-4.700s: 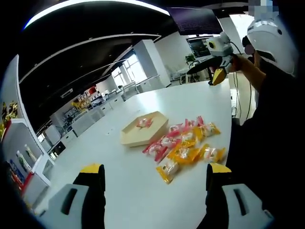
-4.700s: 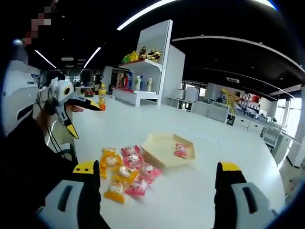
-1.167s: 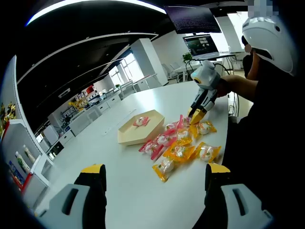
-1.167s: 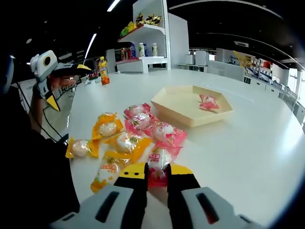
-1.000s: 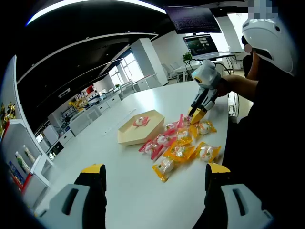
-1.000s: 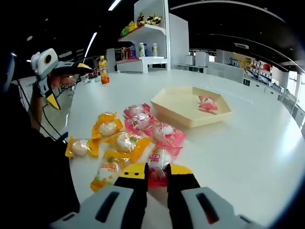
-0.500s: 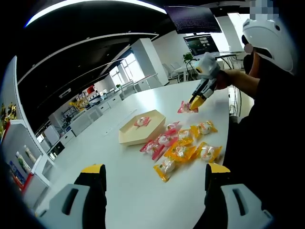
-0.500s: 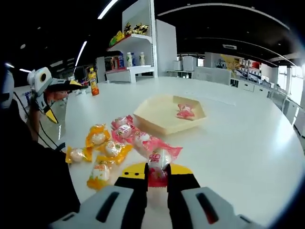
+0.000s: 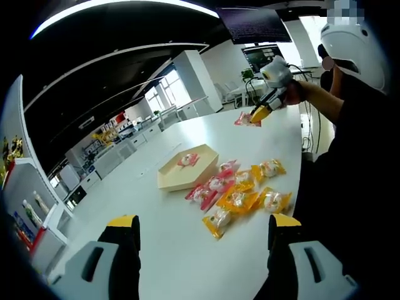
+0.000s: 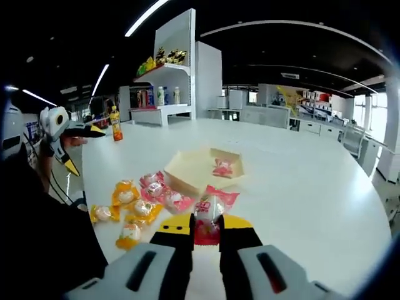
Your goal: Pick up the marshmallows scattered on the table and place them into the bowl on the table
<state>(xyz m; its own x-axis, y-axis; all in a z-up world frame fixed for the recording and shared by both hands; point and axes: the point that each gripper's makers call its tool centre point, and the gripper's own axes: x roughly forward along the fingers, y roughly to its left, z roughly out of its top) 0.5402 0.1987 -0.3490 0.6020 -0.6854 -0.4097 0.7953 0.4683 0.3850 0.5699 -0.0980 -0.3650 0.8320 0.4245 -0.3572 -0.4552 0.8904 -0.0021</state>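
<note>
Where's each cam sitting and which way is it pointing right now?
Left gripper view: rides the open left hand-held gripper, looking across the table at the packets and tray; the person's arm shows.
Right gripper view: rides the right hand-held gripper, raised, shut on a pink packet, facing the tray.
Shared: tray, packet pile, and each shows the other hand-held gripper.

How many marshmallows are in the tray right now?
1: a pink-wrapped marshmallow lies in the hexagonal tray. Another pink one is clamped in the right gripper, not yet in.
</note>
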